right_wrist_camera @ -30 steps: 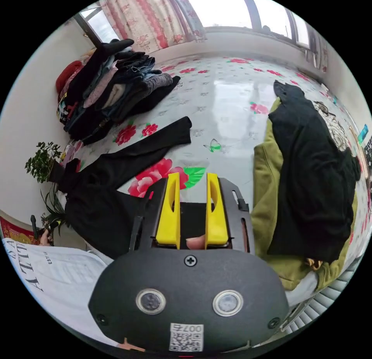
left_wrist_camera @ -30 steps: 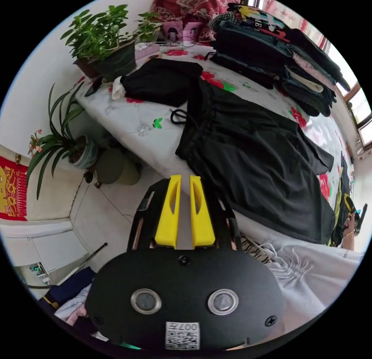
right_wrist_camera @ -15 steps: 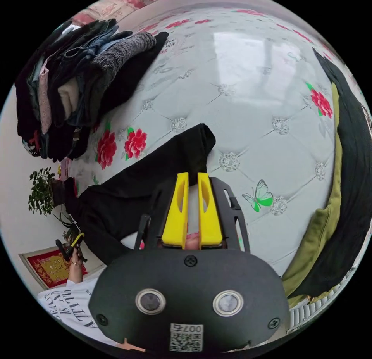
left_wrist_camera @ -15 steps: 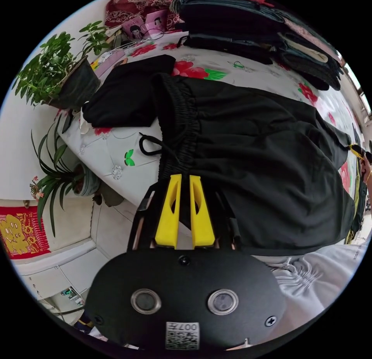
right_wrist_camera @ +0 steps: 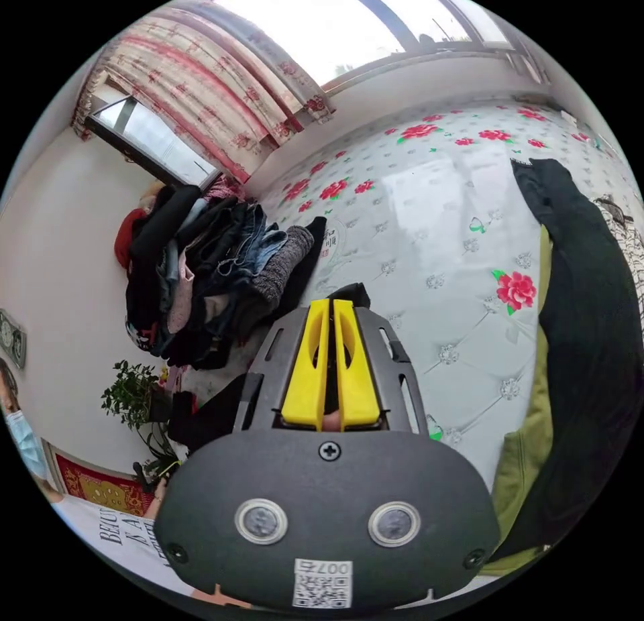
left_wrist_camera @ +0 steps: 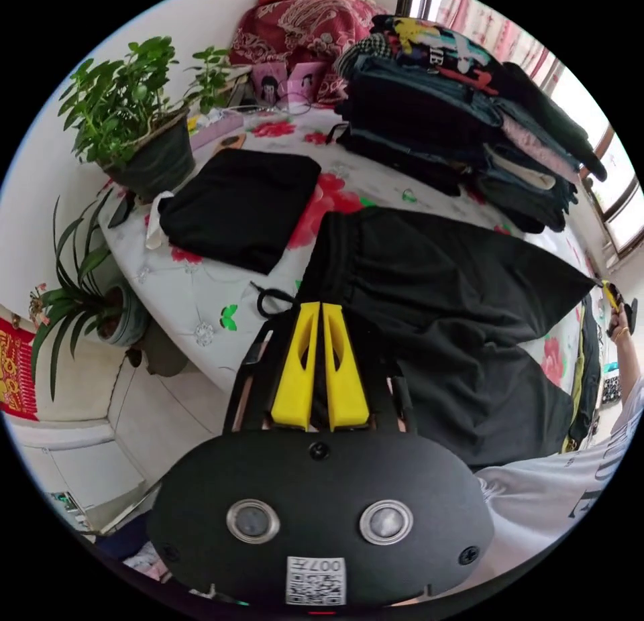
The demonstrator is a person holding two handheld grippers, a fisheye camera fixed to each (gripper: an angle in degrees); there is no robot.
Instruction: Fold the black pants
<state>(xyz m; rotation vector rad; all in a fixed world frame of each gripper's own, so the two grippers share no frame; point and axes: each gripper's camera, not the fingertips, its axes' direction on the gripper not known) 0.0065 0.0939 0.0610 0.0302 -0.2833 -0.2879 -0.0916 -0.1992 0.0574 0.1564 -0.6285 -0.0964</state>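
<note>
The black pants (left_wrist_camera: 456,312) lie across the flowered bed cover (left_wrist_camera: 201,292), waistband and drawstring near the bed's edge. My left gripper (left_wrist_camera: 320,307) is shut on the waistband, with black cloth between its yellow jaws. A leg of the pants rises in a taut fold toward my right gripper (left_wrist_camera: 614,304), held in a hand at the far right. In the right gripper view, my right gripper (right_wrist_camera: 330,304) is shut on the leg end of the pants (right_wrist_camera: 353,291), held above the bed.
A tall pile of folded clothes (left_wrist_camera: 463,111) stands behind the pants. A folded black garment (left_wrist_camera: 235,205) and a potted plant (left_wrist_camera: 134,125) sit on the left. Olive and black garments (right_wrist_camera: 583,326) lie on the right. A white-shirted person (left_wrist_camera: 557,487) stands at the bed's edge.
Both grippers have gone from open to shut on the pants. The left took the waistband; the right took the leg end and lifted it off the bed.
</note>
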